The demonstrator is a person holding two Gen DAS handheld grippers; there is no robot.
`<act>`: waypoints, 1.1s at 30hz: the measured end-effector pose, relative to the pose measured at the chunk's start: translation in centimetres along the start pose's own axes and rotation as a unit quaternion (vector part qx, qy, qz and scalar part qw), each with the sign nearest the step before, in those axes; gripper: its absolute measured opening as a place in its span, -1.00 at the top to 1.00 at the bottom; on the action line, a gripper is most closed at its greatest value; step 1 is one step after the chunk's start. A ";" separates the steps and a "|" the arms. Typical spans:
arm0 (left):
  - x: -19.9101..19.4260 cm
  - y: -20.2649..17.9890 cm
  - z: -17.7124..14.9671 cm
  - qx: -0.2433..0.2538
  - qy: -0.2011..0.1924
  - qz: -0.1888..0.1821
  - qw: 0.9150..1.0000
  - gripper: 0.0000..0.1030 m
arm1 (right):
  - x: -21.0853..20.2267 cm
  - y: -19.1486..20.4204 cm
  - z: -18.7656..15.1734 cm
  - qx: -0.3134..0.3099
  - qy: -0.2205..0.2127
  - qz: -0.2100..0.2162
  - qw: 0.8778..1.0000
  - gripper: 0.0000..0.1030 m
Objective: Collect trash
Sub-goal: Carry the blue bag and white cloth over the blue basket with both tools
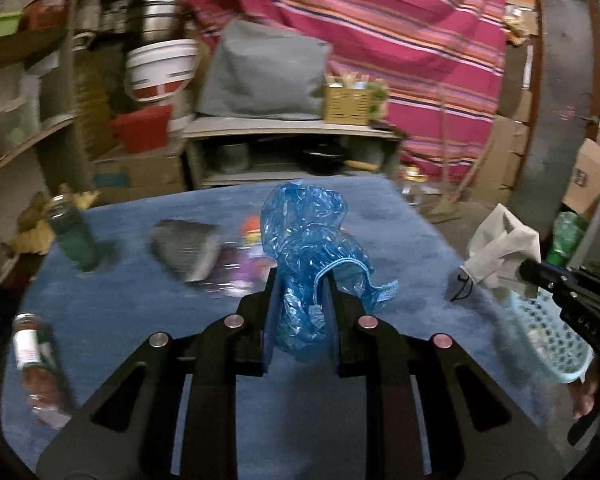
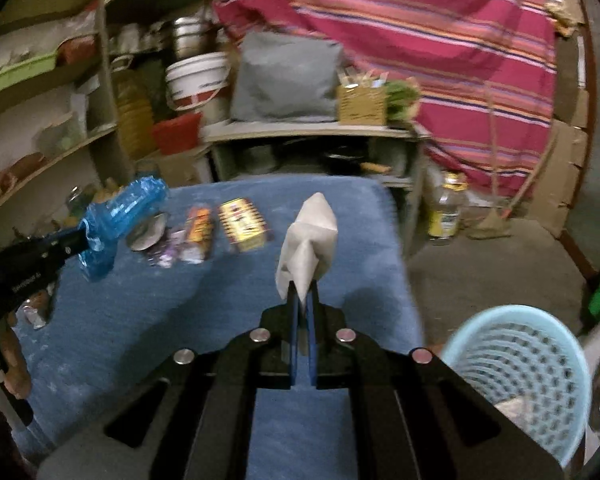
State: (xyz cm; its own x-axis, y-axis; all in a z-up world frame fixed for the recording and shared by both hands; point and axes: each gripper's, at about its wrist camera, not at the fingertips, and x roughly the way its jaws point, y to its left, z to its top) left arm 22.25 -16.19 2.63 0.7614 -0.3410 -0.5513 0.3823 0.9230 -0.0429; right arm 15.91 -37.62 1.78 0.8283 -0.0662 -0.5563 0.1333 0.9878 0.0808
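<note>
Motion blur smears the wrappers (image 1: 236,268) and bottles (image 1: 40,364); the basket (image 1: 548,340) is partly hidden.

txt: none legible | labels on bottle (image 1: 32,354), packets (image 2: 242,224) too blurred

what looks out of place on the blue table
Wrappers and a crushed foil piece lie strewn on the blue table, uncollected; a bottle lies tipped on its side near the left edge.

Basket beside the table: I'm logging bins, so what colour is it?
Light blue, perforated basket; clearest in the right wrist view.
</note>
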 end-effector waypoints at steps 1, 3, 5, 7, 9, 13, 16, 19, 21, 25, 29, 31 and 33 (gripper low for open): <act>0.1 -1.1 0.0 0.003 0.000 -0.008 1.000 0.62 | -0.9 -1.0 0.0 0.004 -0.004 -0.008 1.000 0.92; 0.4 -3.9 0.1 0.012 0.000 -0.027 1.000 0.62 | -2.5 -3.3 -0.2 0.010 -0.011 -0.026 1.000 0.92; 0.7 -6.2 0.0 0.021 0.001 -0.043 0.999 0.62 | -4.3 -5.7 -0.5 0.016 -0.016 -0.045 0.999 0.92; 0.9 -9.2 -0.2 0.034 0.000 -0.060 0.998 0.62 | -5.5 -7.6 -0.9 0.021 -0.019 -0.061 0.998 0.92; 1.3 -12.4 -0.7 0.045 0.001 -0.083 0.996 0.62 | -6.7 -9.6 -1.3 0.027 -0.021 -0.079 0.996 0.92; 2.3 -17.9 -2.2 0.064 0.020 -0.121 0.990 0.62 | -8.4 -13.3 -2.6 0.045 -0.023 -0.105 0.993 0.92; 3.0 -21.7 -3.5 0.085 0.032 -0.142 0.986 0.62 | -8.9 -15.6 -3.7 0.058 -0.016 -0.124 0.990 0.92; 3.3 -24.3 -4.4 0.102 0.037 -0.159 0.981 0.62 | -9.3 -17.5 -4.7 0.074 -0.012 -0.134 0.988 0.92; 3.7 -25.8 -4.8 0.111 0.041 -0.169 0.979 0.62 | -9.3 -18.4 -5.1 0.084 -0.010 -0.137 0.987 0.92; 4.3 -27.6 -5.3 0.121 0.044 -0.180 0.975 0.62 | -9.1 -19.3 -5.9 0.091 -0.005 -0.143 0.986 0.92; 4.8 -27.9 -5.2 0.115 0.047 -0.184 0.975 0.49 | -9.1 -19.7 -6.4 0.095 -0.003 -0.148 0.984 0.92; 4.9 -27.9 -5.1 0.112 0.049 -0.185 0.975 0.36 | -9.1 -19.9 -6.5 0.097 -0.002 -0.150 0.984 0.92; 4.7 -27.7 -4.9 0.108 0.046 -0.186 0.975 0.10 | -9.1 -20.1 -6.6 0.100 -0.002 -0.151 0.983 0.92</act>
State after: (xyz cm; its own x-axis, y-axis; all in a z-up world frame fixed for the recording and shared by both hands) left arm 12.67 -42.54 -2.86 0.5018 -0.6188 -0.6044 0.7327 0.6754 -0.0832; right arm 2.08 -55.90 -0.21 0.7361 -0.3531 -0.5775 0.4778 0.8754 0.0738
